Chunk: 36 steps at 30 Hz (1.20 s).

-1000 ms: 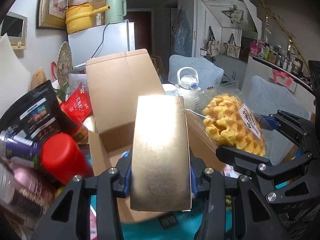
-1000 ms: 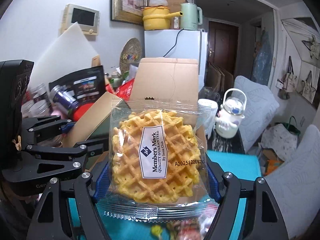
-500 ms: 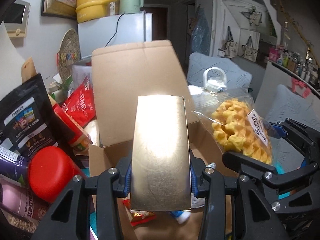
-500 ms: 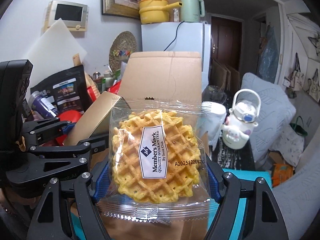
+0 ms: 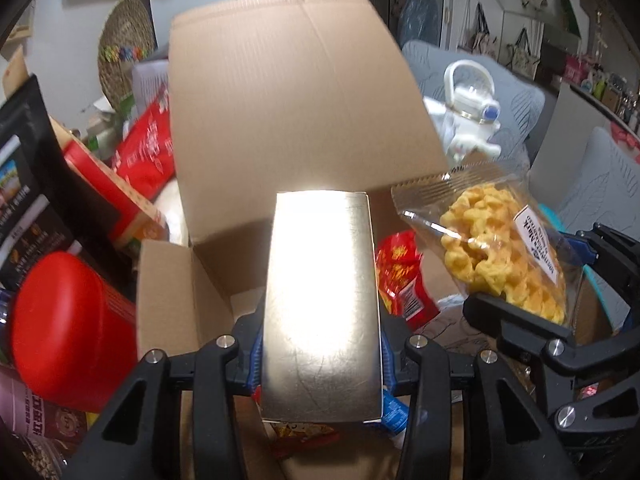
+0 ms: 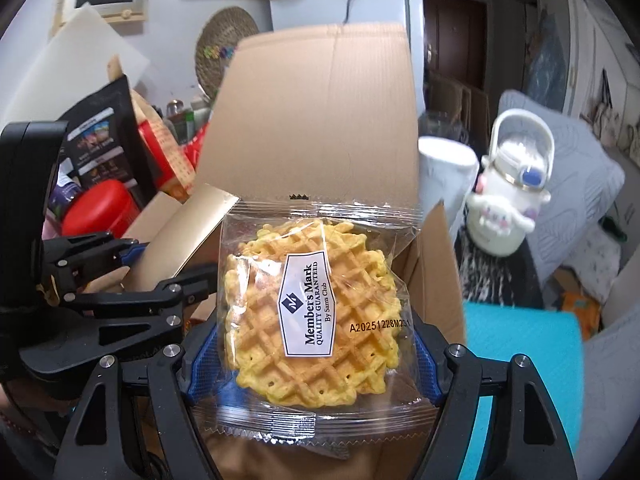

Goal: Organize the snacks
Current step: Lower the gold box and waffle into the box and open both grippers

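behind, a white fridge (image 6: 344, 12) rises over the open cardboard box (image 6: 320, 120).

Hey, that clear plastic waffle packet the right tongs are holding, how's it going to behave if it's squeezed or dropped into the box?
The clear plastic waffle packet, clamped in the right tongs, probably slips easily, since its film is glossy. Its crimped edges look floppy, though the waffle holds its shape. It likely crumbles under hard squeezing, so release gently over the open brown cardboard box.
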{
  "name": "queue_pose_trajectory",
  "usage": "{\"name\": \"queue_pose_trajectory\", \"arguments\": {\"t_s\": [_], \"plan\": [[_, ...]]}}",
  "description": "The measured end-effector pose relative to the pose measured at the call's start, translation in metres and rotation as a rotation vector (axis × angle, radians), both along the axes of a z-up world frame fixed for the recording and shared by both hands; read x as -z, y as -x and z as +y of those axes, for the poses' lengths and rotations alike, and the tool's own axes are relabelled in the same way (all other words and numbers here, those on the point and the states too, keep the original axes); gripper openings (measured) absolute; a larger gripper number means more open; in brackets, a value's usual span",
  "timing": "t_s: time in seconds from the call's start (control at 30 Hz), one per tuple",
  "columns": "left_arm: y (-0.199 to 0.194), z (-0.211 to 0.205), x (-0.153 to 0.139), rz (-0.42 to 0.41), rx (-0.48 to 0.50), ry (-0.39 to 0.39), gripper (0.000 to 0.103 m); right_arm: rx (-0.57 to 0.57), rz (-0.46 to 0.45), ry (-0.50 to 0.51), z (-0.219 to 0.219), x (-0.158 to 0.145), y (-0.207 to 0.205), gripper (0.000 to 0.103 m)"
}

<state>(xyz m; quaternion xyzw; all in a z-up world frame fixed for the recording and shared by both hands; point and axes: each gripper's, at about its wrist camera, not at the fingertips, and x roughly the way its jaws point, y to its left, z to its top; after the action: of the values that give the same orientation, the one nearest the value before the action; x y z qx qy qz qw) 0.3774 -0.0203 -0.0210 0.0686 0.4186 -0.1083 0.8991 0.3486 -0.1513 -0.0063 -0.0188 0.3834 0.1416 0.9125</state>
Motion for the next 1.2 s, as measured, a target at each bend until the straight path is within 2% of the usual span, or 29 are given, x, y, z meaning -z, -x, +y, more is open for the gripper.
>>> {"name": "queue_pose_trajectory", "arguments": {"t_s": [0.1,0.6,0.83,1.0,1.2], "plan": [[-0.002,-0.003,0.009,0.024,-0.008,-0.032,0.043,0.014,0.029,0.007,0.001,0.008,-0.004,0.078],[-0.013,-0.003,0.035,0.13,-0.043,-0.091,0.043,0.052,0.102,-0.021,-0.009,0.019,-0.014,0.08],[-0.017,-0.006,0.037,0.135,-0.045,-0.131,0.046,0.038,0.107,-0.032,-0.008,0.021,-0.016,0.086],[-0.016,-0.009,0.036,0.13,-0.052,-0.143,0.048,0.049,0.094,-0.005,-0.008,0.017,-0.013,0.086],[-0.012,-0.007,0.027,0.109,-0.076,-0.146,0.055,0.044,0.058,0.019,-0.003,0.006,-0.001,0.086]]}}
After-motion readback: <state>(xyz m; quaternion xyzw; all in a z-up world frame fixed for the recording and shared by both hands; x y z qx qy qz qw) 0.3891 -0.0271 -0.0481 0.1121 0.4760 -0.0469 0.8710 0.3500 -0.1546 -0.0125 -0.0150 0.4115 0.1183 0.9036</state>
